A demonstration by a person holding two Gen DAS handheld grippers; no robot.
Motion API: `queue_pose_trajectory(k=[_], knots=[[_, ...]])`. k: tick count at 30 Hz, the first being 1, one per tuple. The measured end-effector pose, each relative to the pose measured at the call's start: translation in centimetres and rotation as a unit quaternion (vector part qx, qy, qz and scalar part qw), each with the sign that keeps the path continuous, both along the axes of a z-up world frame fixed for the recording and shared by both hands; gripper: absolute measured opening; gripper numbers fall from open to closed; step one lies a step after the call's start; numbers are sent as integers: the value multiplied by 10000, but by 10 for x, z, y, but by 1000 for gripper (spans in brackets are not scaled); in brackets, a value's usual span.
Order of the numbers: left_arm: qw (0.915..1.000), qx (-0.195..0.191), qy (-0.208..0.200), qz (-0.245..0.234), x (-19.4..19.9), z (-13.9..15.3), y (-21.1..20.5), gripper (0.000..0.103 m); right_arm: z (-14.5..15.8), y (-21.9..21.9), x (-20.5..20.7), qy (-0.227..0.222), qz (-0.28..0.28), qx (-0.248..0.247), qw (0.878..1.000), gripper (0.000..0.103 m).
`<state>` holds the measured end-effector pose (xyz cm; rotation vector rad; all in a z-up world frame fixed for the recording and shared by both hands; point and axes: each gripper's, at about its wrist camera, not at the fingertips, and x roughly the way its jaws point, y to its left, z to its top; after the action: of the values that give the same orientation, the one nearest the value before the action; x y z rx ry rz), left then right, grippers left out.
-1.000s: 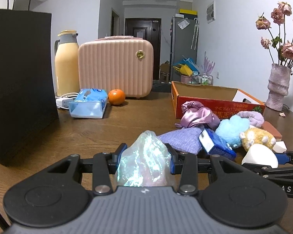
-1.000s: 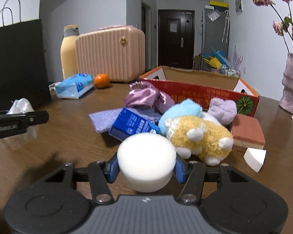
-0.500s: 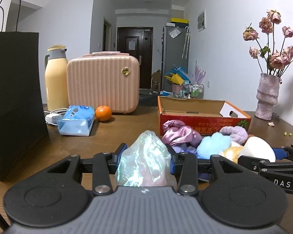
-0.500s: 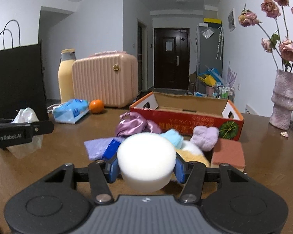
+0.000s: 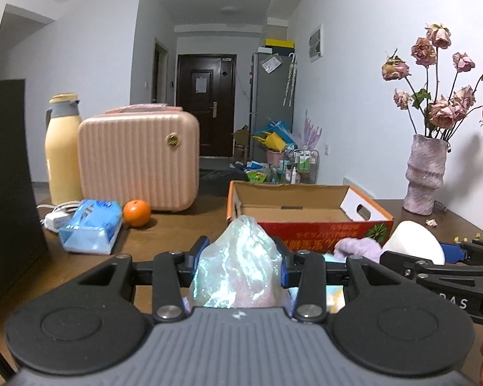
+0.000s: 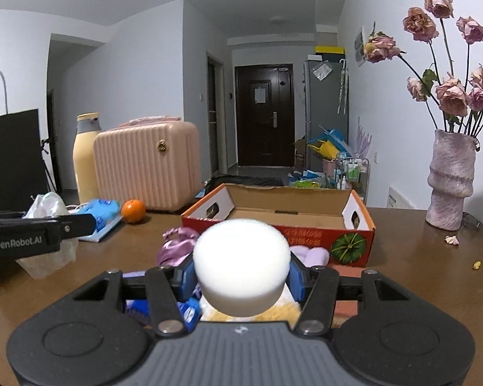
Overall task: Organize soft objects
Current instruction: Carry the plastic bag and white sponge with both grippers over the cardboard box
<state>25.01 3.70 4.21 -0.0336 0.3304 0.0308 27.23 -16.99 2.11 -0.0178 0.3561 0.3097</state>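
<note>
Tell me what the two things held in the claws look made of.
White puck: likely soft foam, matte with a fine-pored face.
Crumpled bag: apparently thin plastic film, glossy, iridescent sheen, creased.

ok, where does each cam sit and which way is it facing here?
Left wrist: on the left gripper, looking along its fingers, shut on a shiny bag, toward the cardboard box; the right gripper with its white sponge shows at right.
Right wrist: on the right gripper, shut on the sponge, facing the same box; the left gripper's side shows at left.
Shared: box, pink case, orange, vase.
</note>
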Motion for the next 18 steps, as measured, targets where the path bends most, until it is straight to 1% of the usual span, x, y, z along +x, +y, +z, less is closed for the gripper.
queue_pose_trajectory(k=[11,18], knots=[[9996,-39,-146,-235,43,14,-38,42,13,-16,40,-205,-281,22,9994,54],[9992,-140,-236,-276,71,22,-50,42,18,-24,69,-303,-411,62,9987,54]])
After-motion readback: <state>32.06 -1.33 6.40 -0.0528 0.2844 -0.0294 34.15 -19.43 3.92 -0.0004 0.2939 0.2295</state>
